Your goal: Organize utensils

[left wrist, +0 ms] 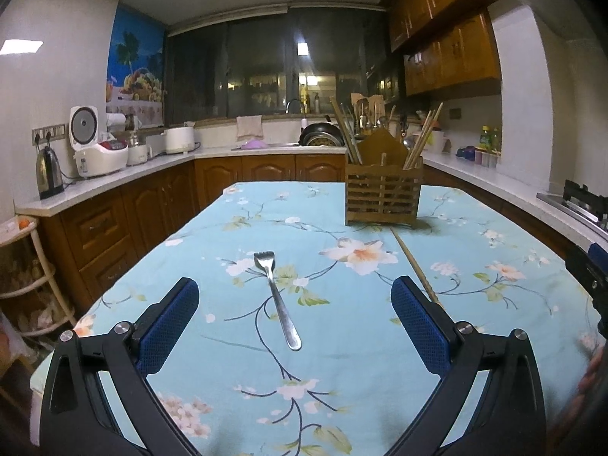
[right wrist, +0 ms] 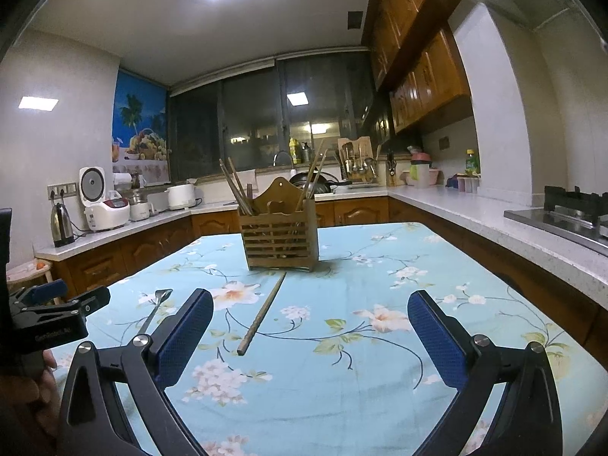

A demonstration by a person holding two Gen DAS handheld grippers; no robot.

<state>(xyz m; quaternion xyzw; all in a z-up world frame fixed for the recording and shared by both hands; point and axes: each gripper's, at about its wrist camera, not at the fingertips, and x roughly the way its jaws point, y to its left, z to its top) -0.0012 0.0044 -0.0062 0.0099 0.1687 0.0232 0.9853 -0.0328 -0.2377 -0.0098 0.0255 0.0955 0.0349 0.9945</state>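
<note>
A: Both claws are over the desk (left wrist: pixel 212 228), which wears a blue floral cloth. Left claw (left wrist: pixel 294 321) has its blue pads wide apart, nothing between them but air.

B: And right under that gap lies the fork (left wrist: pixel 279 300), flat on the cloth, tines pointing away toward the holder, handle toward the camera. No pad touches it.

A: Over to the right claw (right wrist: pixel 309 336): also spread wide and holding nothing. A single chopstick (right wrist: pixel 262 313) lies flat on the cloth ahead of it, nearer its left finger (right wrist: pixel 186 338), running on a slant up toward the holder.

B: The holder (right wrist: pixel 281 237) is a slatted wooden box, upright at the far middle of the desk. Chopsticks stand in it, one bunch leaning left, another leaning right. The loose chopstick's far tip stops just short of its base.

A: From the left wrist view the same holder (left wrist: pixel 383 197) sits far right of centre, and the loose chopstick (left wrist: pixel 416 266) runs down from it to disappear behind the right-hand pad.

B: The fork (right wrist: pixel 154 313) shows in the right wrist view too, out to the left, partly hidden by the finger. The left claw's black frame (right wrist: pixel 57 311) pokes in at that edge, with a bit of a hand (right wrist: pixel 45 380) below it.

A: Fork and chopstick lie well apart, side by side, both in front of the holder.
</note>
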